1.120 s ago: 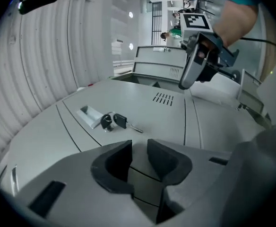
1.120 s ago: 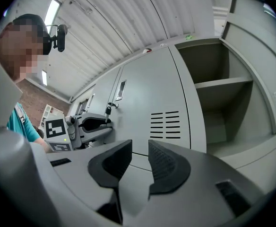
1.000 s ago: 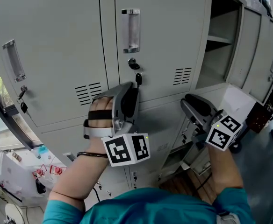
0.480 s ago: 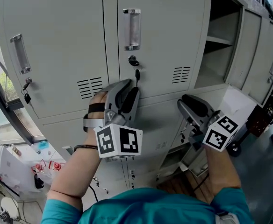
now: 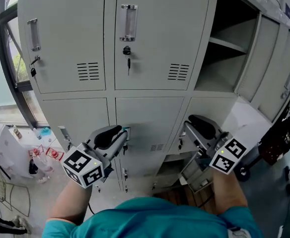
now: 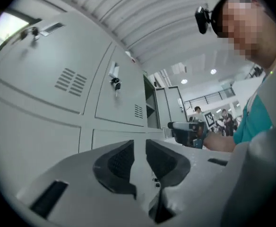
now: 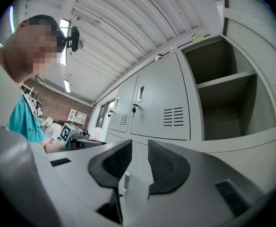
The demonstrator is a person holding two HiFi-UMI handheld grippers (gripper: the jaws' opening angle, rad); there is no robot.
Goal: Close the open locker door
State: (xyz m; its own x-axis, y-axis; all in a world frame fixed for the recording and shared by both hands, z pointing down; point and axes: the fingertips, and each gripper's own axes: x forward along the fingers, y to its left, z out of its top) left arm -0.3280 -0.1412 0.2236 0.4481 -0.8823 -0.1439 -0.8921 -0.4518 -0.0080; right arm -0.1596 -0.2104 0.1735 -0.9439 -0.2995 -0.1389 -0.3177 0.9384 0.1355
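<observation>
The open locker door (image 5: pixel 262 63), a flat grey sheet-metal panel, stands swung out at the upper right, seen at a steep slant beside its boxy compartment (image 5: pixel 219 71), which holds one shelf (image 5: pixel 225 43). Lower down, apart from it, the left gripper (image 5: pixel 117 133) and right gripper (image 5: pixel 194 124) are released, their ribbed dark pads slightly parted on nothing

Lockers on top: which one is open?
The top right locker: you can see inside to its shelf. The middle door and left door beside it are shut.
</observation>
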